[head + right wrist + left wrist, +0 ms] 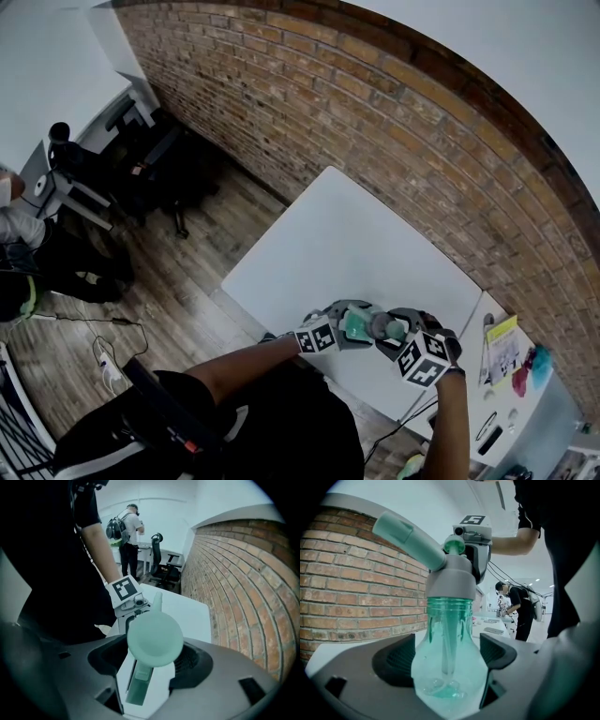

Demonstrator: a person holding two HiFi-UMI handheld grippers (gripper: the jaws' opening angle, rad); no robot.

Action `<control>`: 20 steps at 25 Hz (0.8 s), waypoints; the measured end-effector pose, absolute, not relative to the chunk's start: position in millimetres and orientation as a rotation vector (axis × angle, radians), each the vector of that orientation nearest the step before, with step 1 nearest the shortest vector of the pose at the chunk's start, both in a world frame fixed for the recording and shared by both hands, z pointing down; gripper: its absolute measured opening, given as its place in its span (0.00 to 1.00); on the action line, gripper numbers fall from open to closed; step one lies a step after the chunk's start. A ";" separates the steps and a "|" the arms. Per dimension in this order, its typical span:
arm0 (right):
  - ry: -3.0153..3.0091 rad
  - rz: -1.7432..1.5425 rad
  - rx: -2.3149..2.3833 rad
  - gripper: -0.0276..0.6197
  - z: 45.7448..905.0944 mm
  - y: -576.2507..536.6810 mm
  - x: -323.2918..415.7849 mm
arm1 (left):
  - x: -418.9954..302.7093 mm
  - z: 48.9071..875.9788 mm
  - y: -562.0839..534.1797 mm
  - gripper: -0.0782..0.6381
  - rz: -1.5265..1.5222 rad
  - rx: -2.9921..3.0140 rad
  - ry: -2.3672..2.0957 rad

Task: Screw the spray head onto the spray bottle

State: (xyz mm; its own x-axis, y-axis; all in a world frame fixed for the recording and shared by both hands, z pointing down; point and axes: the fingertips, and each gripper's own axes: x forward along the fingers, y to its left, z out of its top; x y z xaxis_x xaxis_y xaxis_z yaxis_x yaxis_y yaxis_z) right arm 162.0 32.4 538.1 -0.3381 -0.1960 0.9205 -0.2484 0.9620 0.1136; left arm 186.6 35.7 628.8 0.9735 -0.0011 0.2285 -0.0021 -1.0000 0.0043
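Head view: left gripper (345, 320) and right gripper (392, 330) meet at lower centre over the near edge of the white table (347, 234). The spray bottle (356, 324) is between them, with the spray head (380, 325) on its neck. Left gripper view: jaws clamped on the bottle's wide green body, centre frame; grey collar sits on the neck, nozzle pointing upper left. Right gripper view: jaws closed on the spray head, centre frame; brick wall (243, 573) at right.
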 end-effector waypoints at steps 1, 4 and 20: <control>-1.911 0.024 0.311 0.45 539.8 32.7 162.3 | 187.0 629.0 35.8 0.70 0.362 3.116 -0.004; -1.892 0.008 0.319 0.46 540.9 32.9 163.4 | 187.6 629.3 35.7 0.70 0.364 3.119 -0.006; -2.001 0.561 0.919 0.48 517.9 24.3 165.9 | 188.1 626.8 35.0 0.70 0.352 3.112 -0.010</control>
